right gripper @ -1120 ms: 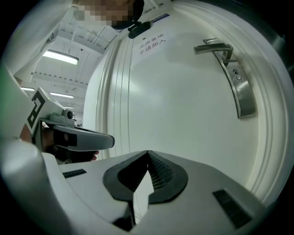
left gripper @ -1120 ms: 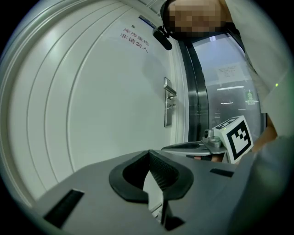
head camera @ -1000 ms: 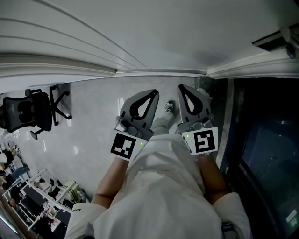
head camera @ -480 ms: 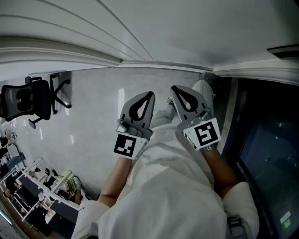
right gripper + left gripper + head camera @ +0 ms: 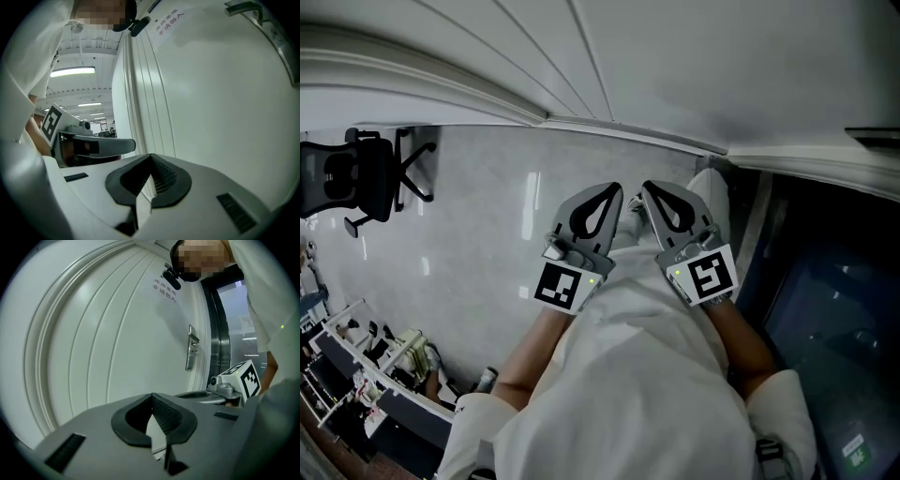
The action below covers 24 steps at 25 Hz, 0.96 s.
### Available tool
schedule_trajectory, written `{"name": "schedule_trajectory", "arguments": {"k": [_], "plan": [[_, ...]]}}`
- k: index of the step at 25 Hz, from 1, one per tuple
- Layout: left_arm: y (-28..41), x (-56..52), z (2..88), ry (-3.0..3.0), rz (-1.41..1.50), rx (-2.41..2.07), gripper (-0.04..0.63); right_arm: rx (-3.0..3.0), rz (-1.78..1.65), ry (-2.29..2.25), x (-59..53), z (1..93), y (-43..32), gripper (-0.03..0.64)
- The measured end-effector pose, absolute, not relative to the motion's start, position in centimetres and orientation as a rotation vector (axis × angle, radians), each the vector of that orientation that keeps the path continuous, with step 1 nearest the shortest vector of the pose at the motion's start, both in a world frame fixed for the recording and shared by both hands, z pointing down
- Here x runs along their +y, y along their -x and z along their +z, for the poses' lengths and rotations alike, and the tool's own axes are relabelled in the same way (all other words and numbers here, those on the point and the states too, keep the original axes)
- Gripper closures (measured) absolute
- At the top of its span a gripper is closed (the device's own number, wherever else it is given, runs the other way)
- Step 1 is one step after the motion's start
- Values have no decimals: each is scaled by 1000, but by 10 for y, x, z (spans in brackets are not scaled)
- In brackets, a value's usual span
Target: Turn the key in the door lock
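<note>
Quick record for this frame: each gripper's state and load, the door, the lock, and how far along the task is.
left gripper: shut, empty
right gripper: shut, empty
door: white, panelled, ahead of both grippers
lock plate: near the door's right edge, apart from both grippers; too small to show a key
task: key turn not begun
background: office chair

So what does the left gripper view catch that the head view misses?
Only the left gripper view shows the metal handle plate near the door's edge and the printed notice higher up. Only the head view shows the office chair and the pale floor. Both show the white panelled door, the left gripper and the right gripper, each shut with nothing between its jaws.
</note>
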<state>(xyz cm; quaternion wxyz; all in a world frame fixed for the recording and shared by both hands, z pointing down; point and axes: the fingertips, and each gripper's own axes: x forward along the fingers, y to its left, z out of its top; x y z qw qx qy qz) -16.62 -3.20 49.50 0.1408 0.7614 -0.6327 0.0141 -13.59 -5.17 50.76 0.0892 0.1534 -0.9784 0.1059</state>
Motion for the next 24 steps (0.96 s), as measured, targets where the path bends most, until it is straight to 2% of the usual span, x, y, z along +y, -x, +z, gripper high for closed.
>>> {"name": "schedule_trajectory", "arguments": {"k": [9,24], "plan": [[173,-34,492,-2160,-4,-1879,591,-2884,241,-400,-48,507,134,614],[147,-41,490,-2214,-21,-1853,591,-2810,230,-526,-59,511,103,614]]}}
